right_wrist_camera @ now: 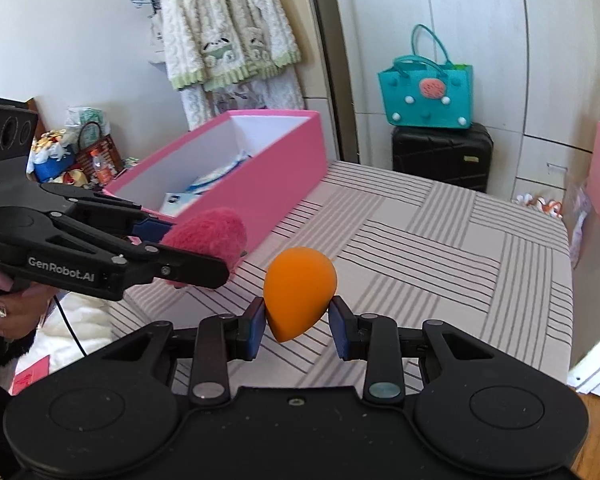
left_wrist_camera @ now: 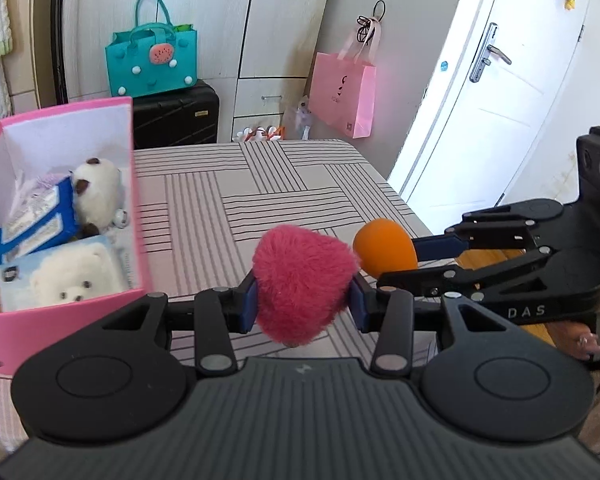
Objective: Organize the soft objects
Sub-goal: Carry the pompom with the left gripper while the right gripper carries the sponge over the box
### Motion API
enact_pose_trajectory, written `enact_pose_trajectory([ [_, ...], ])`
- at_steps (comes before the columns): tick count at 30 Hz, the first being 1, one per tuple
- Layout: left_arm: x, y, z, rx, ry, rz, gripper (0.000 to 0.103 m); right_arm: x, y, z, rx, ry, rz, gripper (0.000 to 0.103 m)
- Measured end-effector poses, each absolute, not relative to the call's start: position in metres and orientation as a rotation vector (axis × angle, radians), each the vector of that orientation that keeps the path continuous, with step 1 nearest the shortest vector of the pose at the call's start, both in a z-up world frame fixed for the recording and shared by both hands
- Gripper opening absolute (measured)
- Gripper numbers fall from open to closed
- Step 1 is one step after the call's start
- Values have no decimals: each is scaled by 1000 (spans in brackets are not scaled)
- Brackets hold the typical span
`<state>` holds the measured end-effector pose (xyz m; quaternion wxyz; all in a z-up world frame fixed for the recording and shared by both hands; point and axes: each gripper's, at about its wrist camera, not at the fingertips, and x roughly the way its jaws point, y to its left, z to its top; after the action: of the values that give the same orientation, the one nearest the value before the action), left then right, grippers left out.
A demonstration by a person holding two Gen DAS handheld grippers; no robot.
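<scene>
The striped bench [left_wrist_camera: 260, 184] is lying below both hand-held grippers. The pink box [left_wrist_camera: 60, 320] is sitting just left of the left hand-held gripper [left_wrist_camera: 302, 300], which is pinching a fuzzy red heart [left_wrist_camera: 300, 280]. Right of it, the right hand-held gripper [right_wrist_camera: 298, 326] is squeezing an orange sponge [right_wrist_camera: 298, 292] above the bench.

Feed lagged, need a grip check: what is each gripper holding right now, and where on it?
Left gripper pinches the red fuzzy heart across its sides. Right gripper pinches the orange teardrop sponge near its pointed lower end.
</scene>
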<state>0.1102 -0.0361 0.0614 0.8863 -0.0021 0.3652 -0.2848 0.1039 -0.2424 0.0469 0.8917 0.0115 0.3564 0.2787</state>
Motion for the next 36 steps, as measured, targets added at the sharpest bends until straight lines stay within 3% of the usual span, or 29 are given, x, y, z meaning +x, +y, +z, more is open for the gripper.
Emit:
enact_pose_trajectory([
  [22, 88, 60, 103, 103, 692, -489, 43, 117, -160, 82, -65, 690, 743, 40],
  [36, 150, 108, 91, 110, 684, -349, 44, 165, -111, 84, -154, 605, 673, 40],
])
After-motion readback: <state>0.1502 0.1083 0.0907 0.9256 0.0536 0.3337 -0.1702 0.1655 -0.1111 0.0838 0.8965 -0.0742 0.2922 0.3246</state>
